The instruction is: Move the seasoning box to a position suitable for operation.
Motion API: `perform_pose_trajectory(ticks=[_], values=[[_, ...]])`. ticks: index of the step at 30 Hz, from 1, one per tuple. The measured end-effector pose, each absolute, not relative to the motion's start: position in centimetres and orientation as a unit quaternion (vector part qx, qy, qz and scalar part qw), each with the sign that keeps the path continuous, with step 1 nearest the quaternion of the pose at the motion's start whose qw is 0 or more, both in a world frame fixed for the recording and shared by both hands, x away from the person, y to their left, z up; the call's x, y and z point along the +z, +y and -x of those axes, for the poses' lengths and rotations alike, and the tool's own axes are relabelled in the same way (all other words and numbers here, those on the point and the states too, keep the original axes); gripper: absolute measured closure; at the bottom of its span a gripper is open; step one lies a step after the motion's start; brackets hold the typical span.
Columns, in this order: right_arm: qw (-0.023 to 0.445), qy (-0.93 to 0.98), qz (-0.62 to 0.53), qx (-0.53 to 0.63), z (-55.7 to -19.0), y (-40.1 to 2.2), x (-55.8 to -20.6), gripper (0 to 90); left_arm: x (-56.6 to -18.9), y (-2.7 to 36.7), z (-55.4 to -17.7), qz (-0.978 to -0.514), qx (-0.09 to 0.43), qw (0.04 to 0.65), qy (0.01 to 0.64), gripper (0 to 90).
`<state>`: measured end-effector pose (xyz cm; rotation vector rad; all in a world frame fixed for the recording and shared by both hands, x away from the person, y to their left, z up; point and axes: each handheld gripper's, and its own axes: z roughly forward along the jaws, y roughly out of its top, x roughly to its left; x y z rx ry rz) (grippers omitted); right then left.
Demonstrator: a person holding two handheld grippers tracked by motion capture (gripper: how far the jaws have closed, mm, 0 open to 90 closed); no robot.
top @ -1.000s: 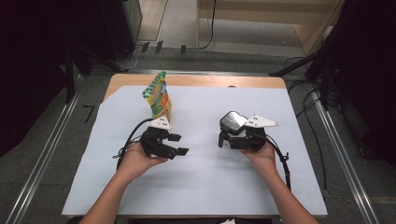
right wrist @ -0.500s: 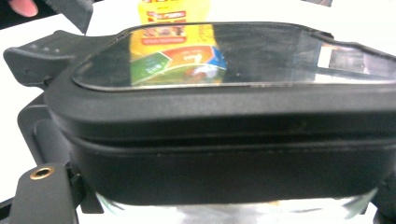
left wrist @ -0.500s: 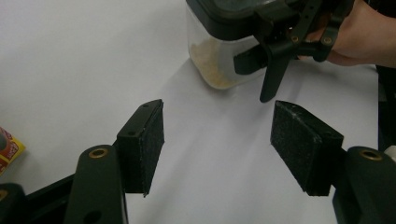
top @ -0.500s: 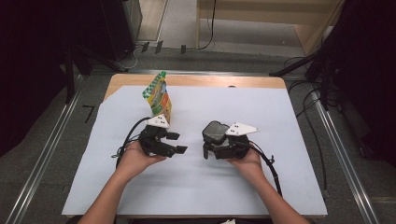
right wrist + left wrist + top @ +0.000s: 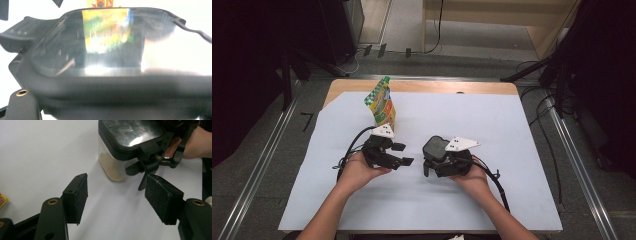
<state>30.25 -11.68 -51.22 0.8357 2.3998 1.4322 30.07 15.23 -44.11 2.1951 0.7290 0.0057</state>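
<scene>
Container [image 5: 125,150]: top and right side cut by frame edge in left gripper view; lower right corner hidden behind right gripper [image 5: 155,161]. Lid [image 5: 112,50] in right gripper view blurred, runs off right edge; right gripper's pads hidden beneath it. Pouch [image 5: 100,3] cropped at top edge; print too small to read in high view.

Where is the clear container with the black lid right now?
In the high view, the clear plastic container with the black lid sits near the middle of the white table sheet, in the right tongs, just right of the open left tongs.
</scene>
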Motion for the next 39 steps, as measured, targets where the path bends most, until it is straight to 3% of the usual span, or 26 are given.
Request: perform_pose_trajectory(ticks=[11, 29, 32, 38, 39], values=[[0.119, 0.831, -0.272, 0.471, -29.5, -11.9, -51.3, 13.2, -44.1, 15.2, -30.0, -0.867, 0.001, 0.404, 0.29, 35.9], [0.066, 0.838, -0.309, 0.444, -27.8, -16.3, -49.6, 17.2, -44.3, 15.0, -30.2, -0.863, 0.006, 0.406, 0.301, 41.9], [0.068, 0.835, -0.318, 0.445, -27.4, -17.6, -49.0, 24.0, -44.4, 14.5, -30.1, -0.868, 0.007, 0.401, 0.294, 42.8], [0.067, 0.815, -0.338, 0.466, -27.9, -19.2, -48.0, 50.1, -44.8, 13.4, -30.1, -0.876, 0.008, 0.391, 0.283, 43.8], [0.073, 0.817, -0.338, 0.461, -27.9, -19.3, -47.8, 57.8, -44.9, 13.3, -30.1, -0.878, 0.009, 0.388, 0.28, 45.7]])
